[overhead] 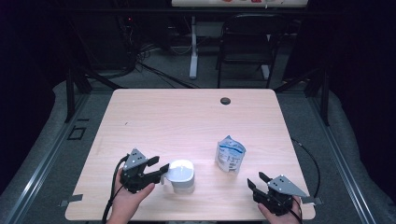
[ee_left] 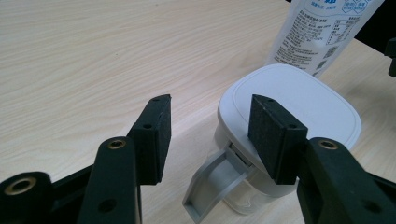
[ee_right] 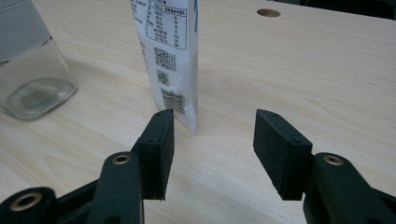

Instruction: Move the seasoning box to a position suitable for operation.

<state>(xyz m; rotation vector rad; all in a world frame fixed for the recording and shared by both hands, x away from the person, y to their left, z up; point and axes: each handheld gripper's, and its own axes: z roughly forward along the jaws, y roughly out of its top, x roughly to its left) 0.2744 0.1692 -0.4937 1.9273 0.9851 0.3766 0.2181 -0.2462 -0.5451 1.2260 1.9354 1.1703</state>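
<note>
1. Tabletop [overhead: 187,116] — pale wood grain, with a round cable hole [overhead: 225,101] near its far edge.
2. Jug [overhead: 181,176] — clear walls, white lid and grey handle; it stands upright on the near half of the tabletop, left of centre. In the left gripper view its lid [ee_left: 299,105] lies just beyond the jaws, and its handle [ee_left: 212,184] points toward the camera.
3. Left gripper [overhead: 159,169] — held in the person's left hand [overhead: 128,198], just left of the jug. Its jaws are released and stand wide apart; the handle lies low in the gap between them. The right-hand pad overlaps the lid's near edge in that view, though whether it touches cannot be told.
4. Pouch [overhead: 230,155] — white with blue print, standing upright to the right of the jug and apart from it; in the right gripper view it rises just beyond the jaws, nearer the left-hand one.
5. Right gripper [overhead: 256,179] — near the front right corner, held in the right hand [overhead: 275,214]. Its jaws are spread wide with bare tabletop between them — they grasp nothing.
</note>
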